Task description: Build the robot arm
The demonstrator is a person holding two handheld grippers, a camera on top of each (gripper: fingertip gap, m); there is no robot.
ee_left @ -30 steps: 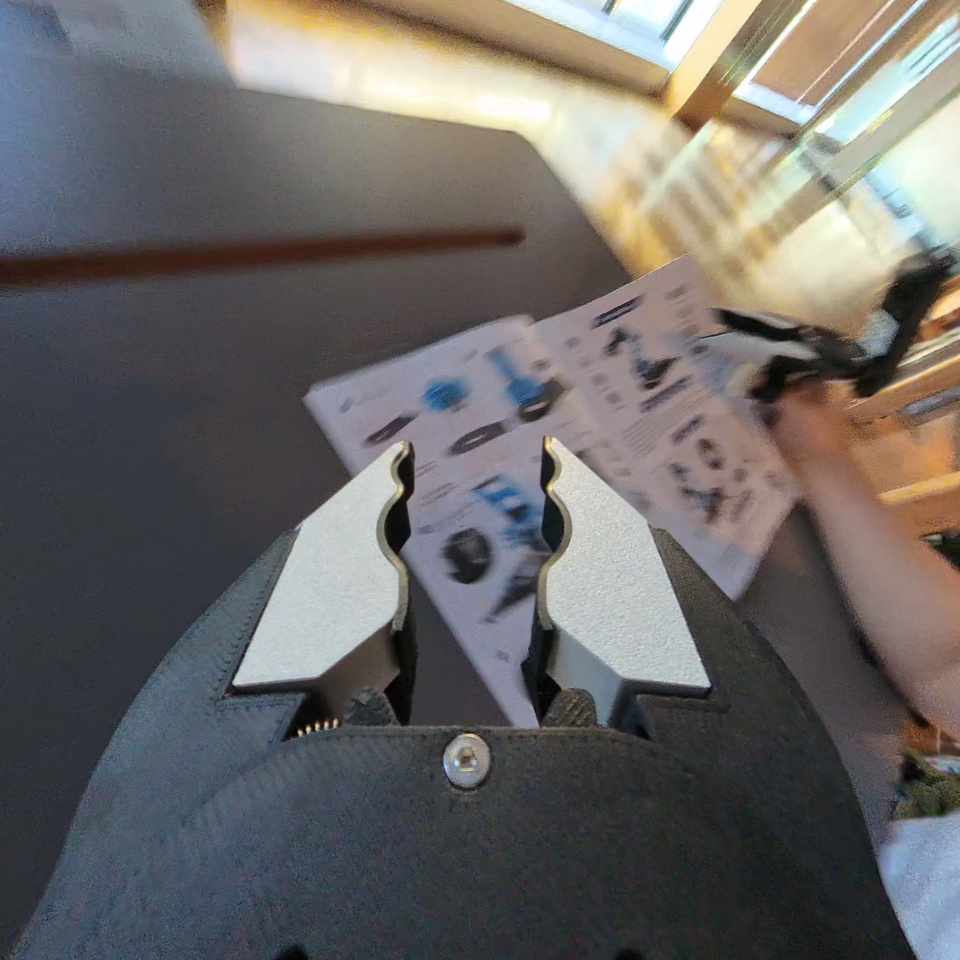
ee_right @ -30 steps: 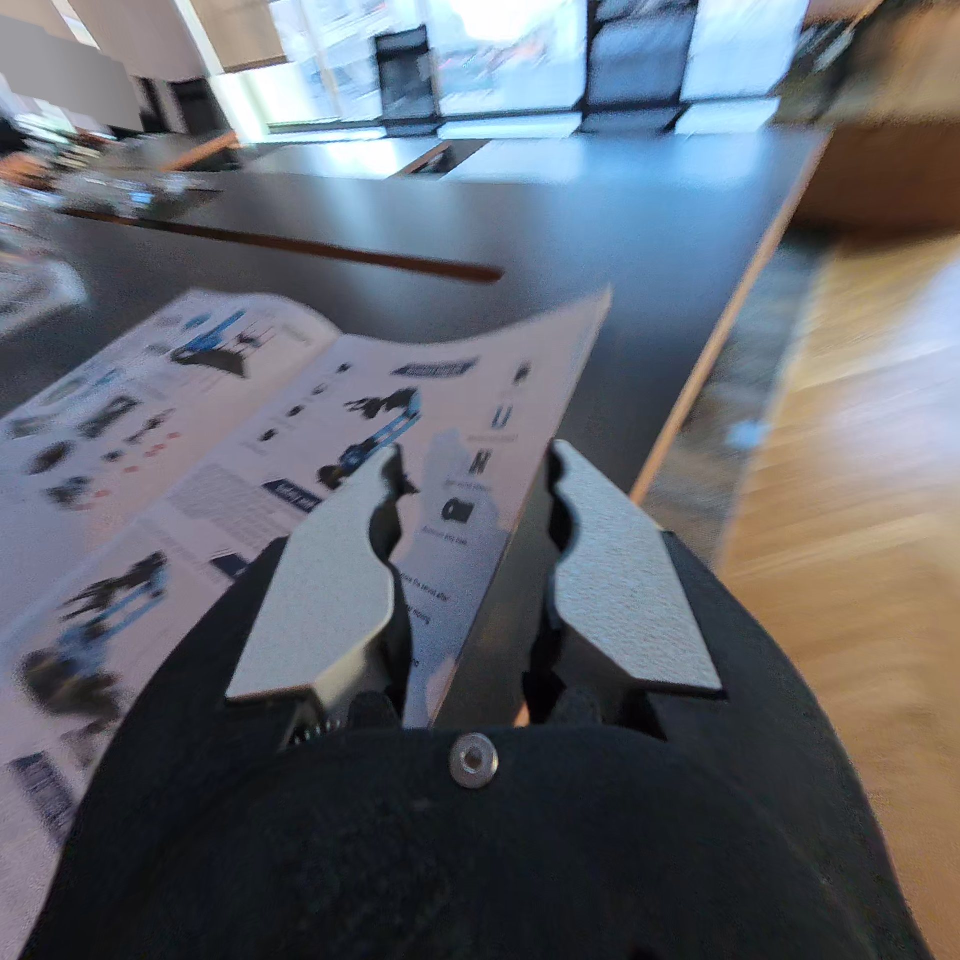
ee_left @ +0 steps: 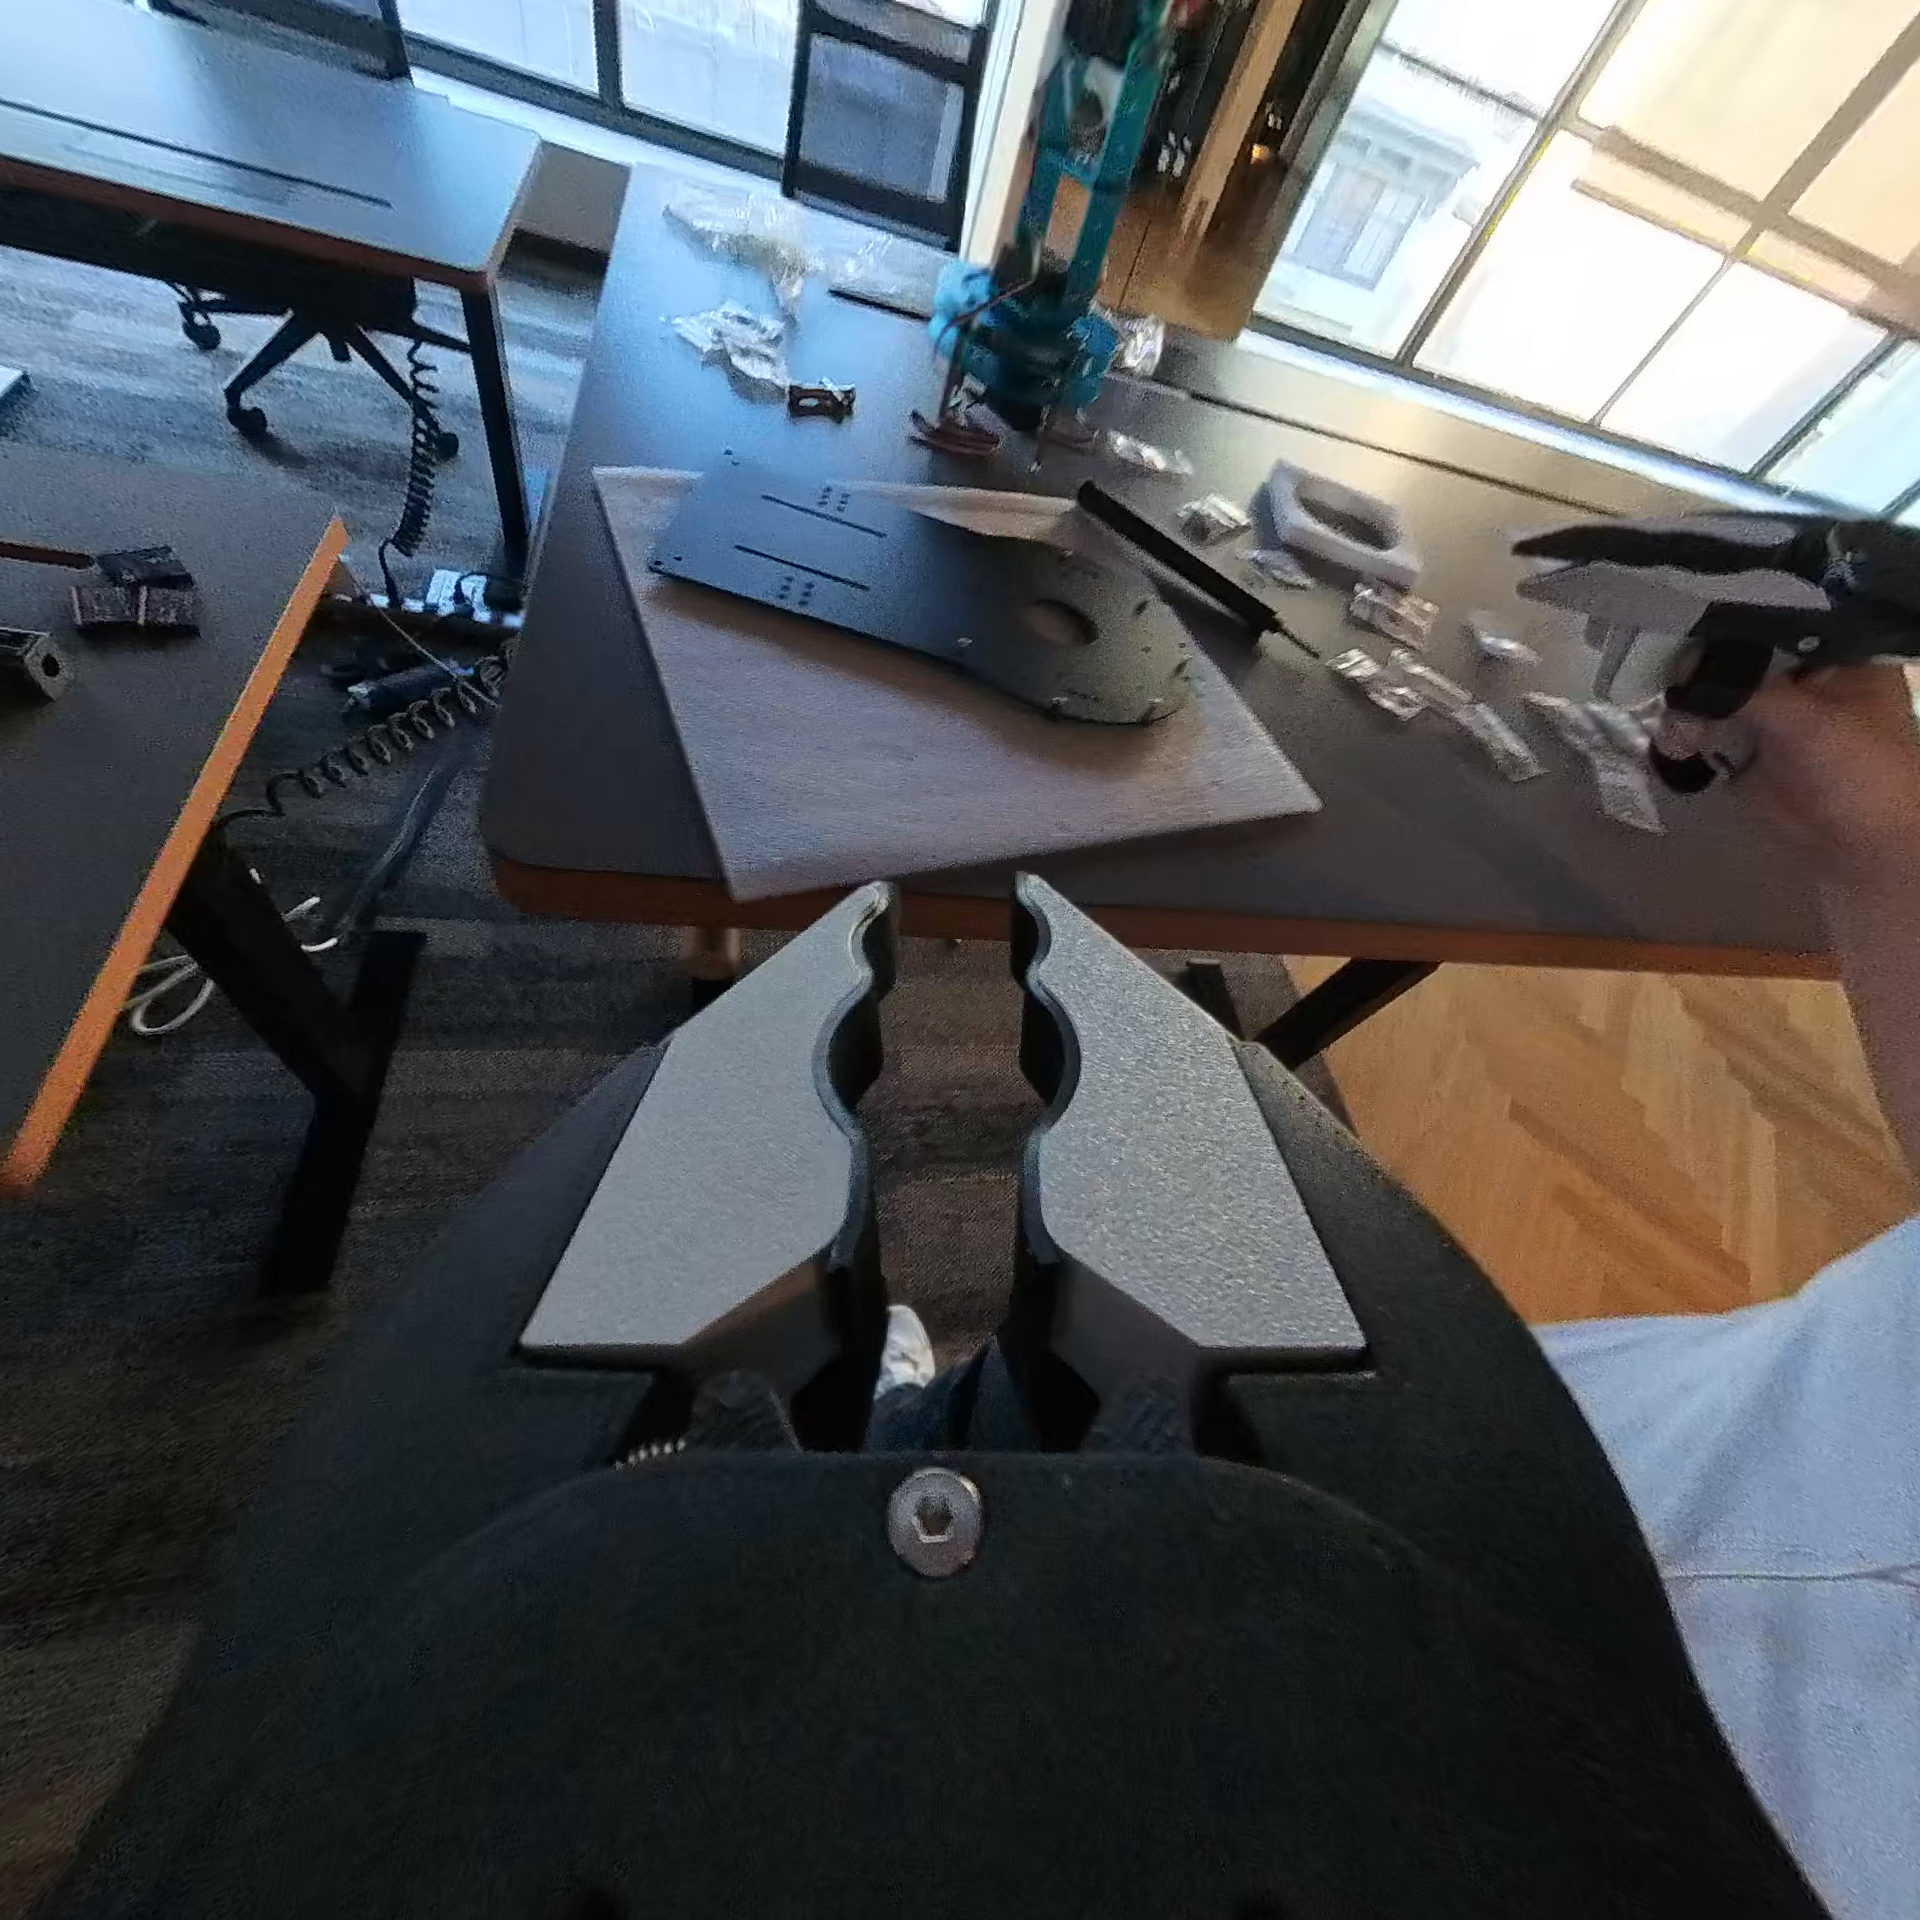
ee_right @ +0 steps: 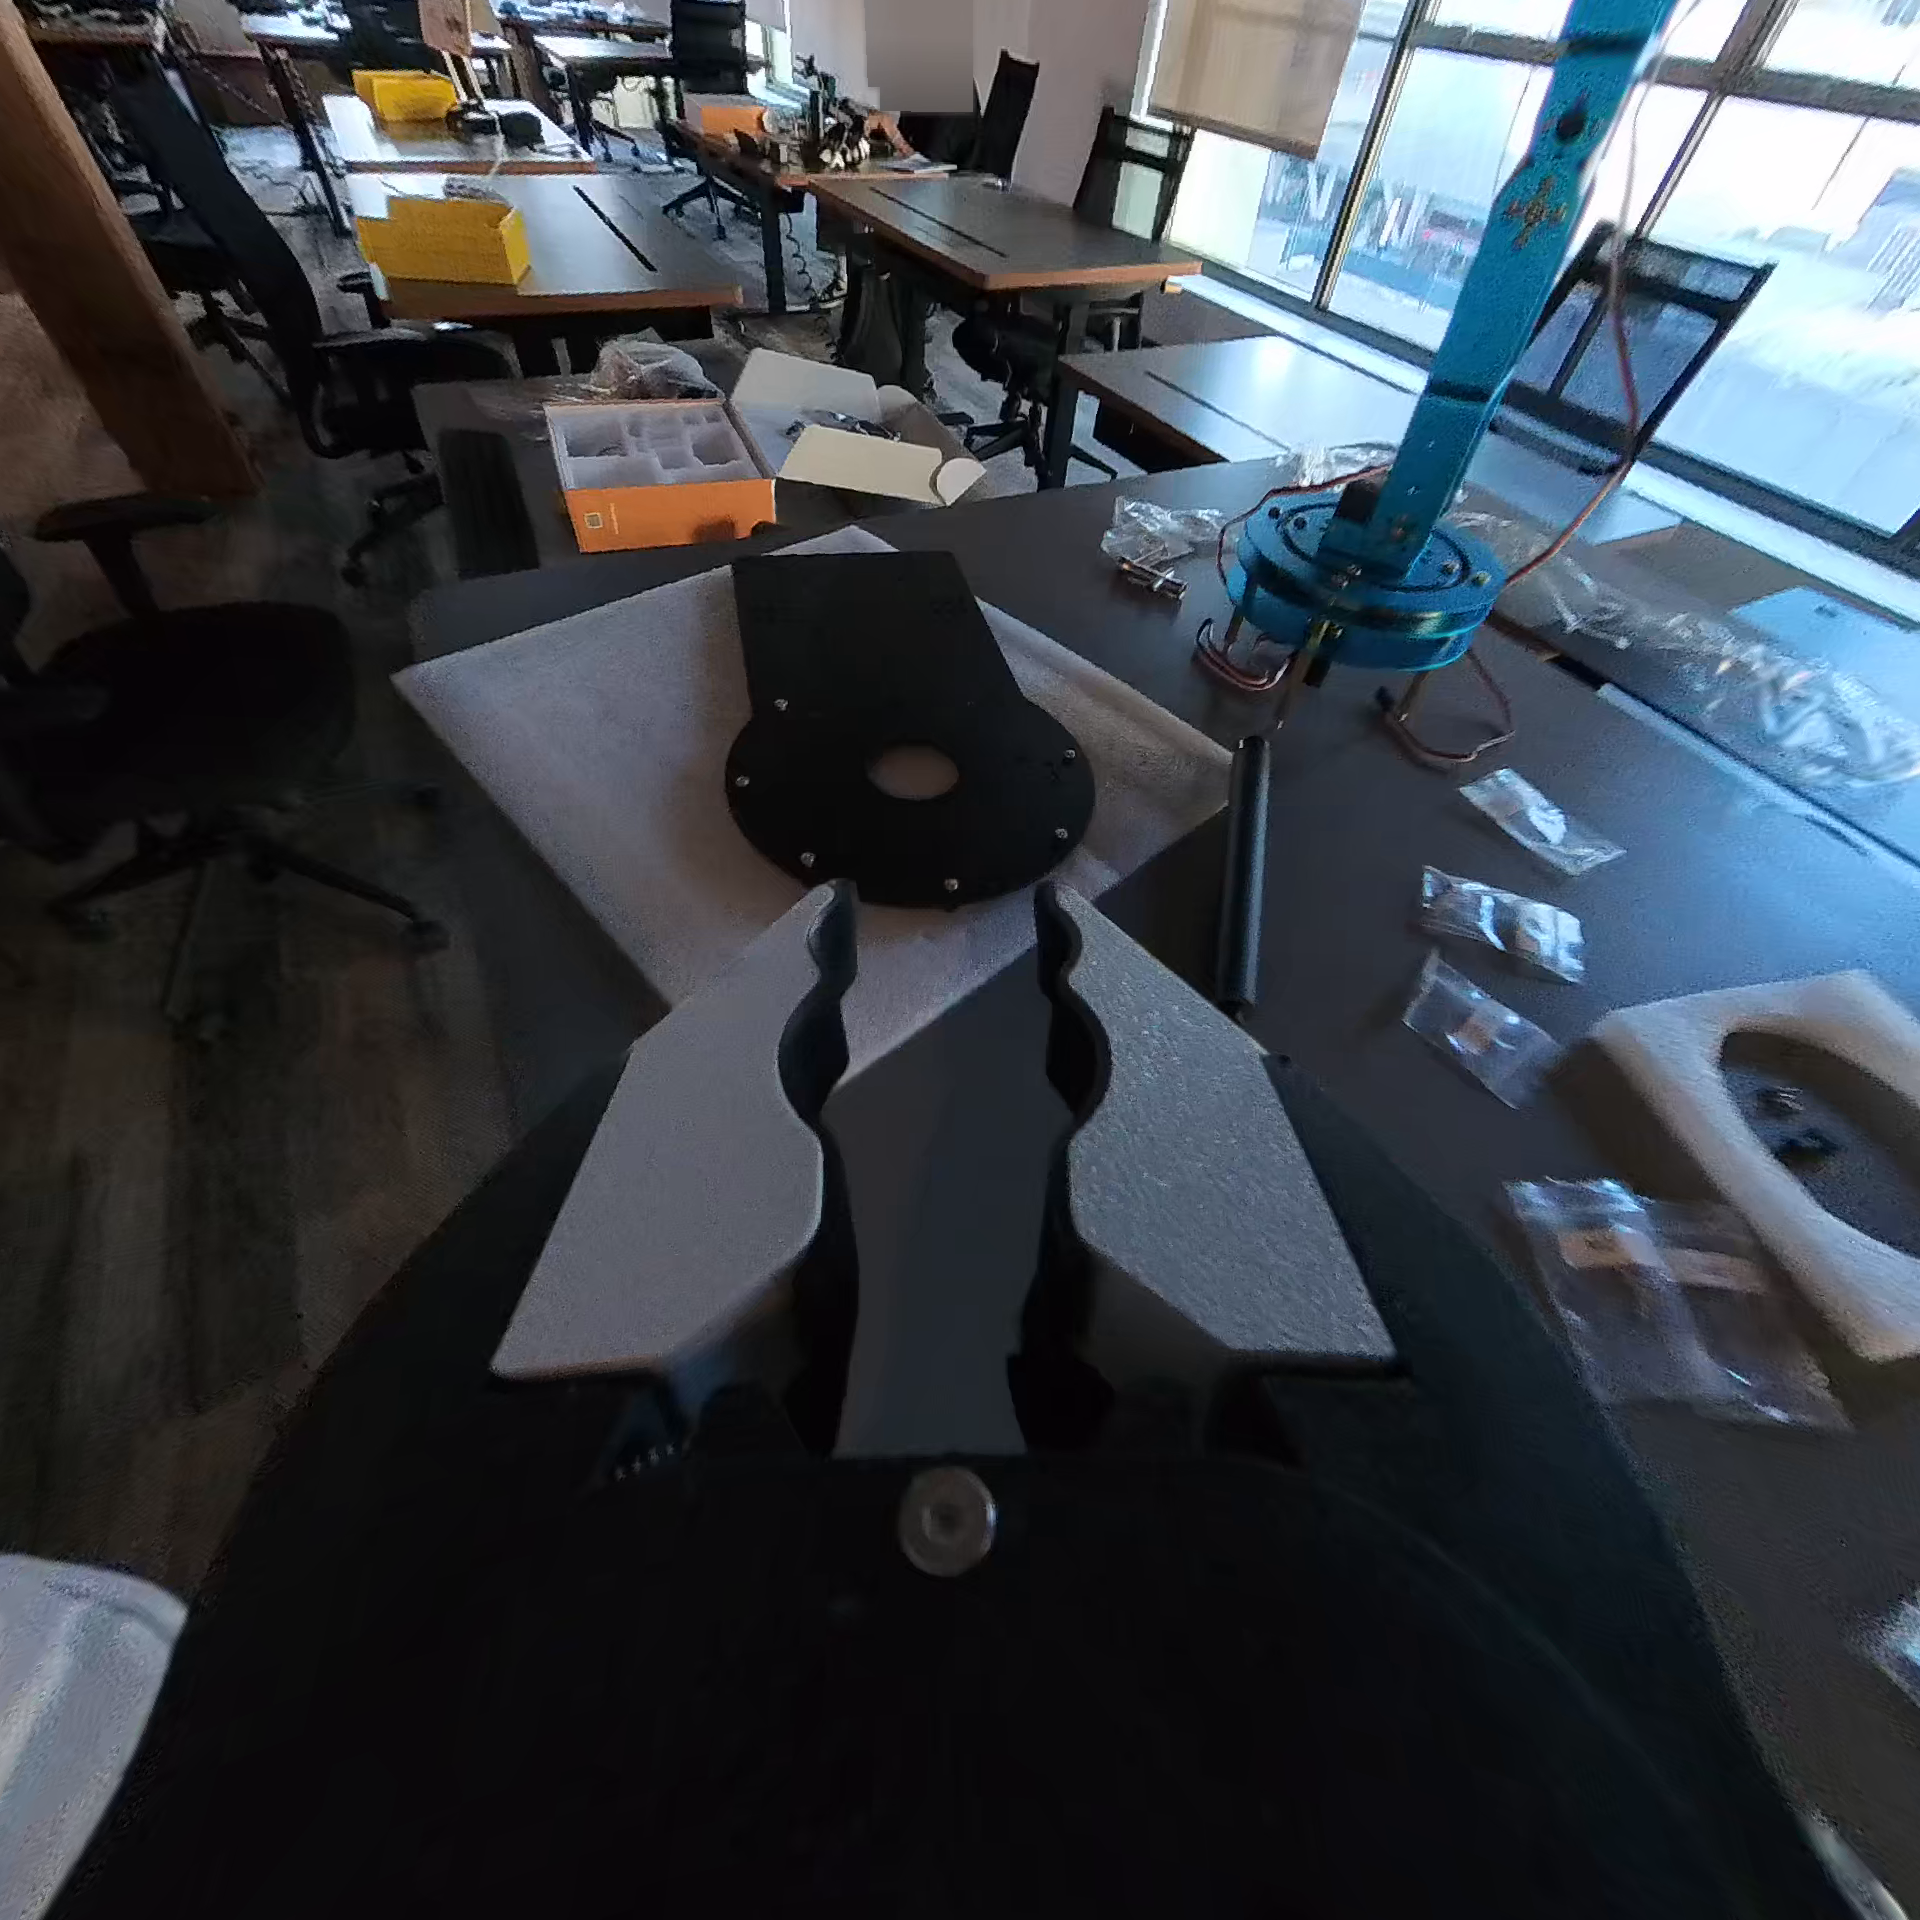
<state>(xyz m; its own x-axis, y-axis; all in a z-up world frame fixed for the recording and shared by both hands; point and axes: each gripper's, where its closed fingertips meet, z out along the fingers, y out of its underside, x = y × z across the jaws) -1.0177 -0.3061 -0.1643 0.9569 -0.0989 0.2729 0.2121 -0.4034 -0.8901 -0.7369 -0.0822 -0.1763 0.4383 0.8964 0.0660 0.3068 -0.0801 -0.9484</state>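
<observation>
Left hand-held gripper (ee_left: 954,914) spread and empty, low centre before the desk (ee_left: 1455,862) edge, right hand-held gripper (ee_right: 943,914) spread (empty), just below the black plate (ee_right: 883,707) on white foam sheet (ee_right: 582,717), centre frame.

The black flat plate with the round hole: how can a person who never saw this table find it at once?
Find the dark table, then the pale foam sheet near its corner. The black plate lies flat on that sheet, left of the blue robot base. Only it has a rounded end with one large hole.
</observation>
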